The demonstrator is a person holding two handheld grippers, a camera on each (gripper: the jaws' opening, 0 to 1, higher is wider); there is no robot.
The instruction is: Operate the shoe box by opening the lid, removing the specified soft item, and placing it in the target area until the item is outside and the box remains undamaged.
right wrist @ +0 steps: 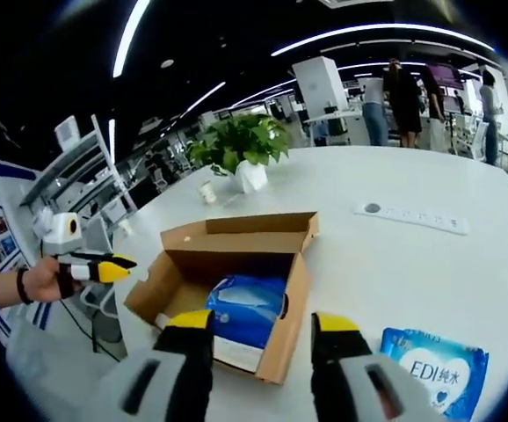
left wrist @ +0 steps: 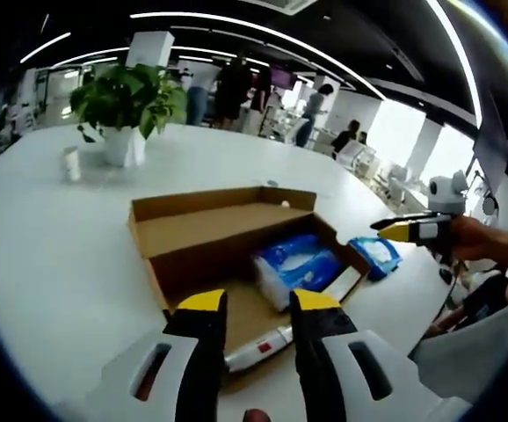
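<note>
Tongs of both the left gripper [left wrist: 258,301] and right gripper [right wrist: 263,321] stand apart (nothing held); squeeze the blue tissue pack [right wrist: 247,309] gently, clearing the shoe box [right wrist: 291,303] walls.

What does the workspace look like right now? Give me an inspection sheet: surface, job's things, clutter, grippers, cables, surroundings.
Surface: white table, broad and curved.
Job's things: cardboard shoe box, lid open and folded back; blue soft pack lying inside; second blue pack on the table outside the box; a white and red item in the box, too small to identify.
Clutter: potted plant, small white cup, flat white strip.
Grippers: left gripper open, nothing between the jaws, above the box's near edge; right gripper open, nothing between the jaws, over the box.
Cables: dark cable hanging past the table edge.
Surroundings: open office, people standing in the background, ceiling strip lights.
</note>
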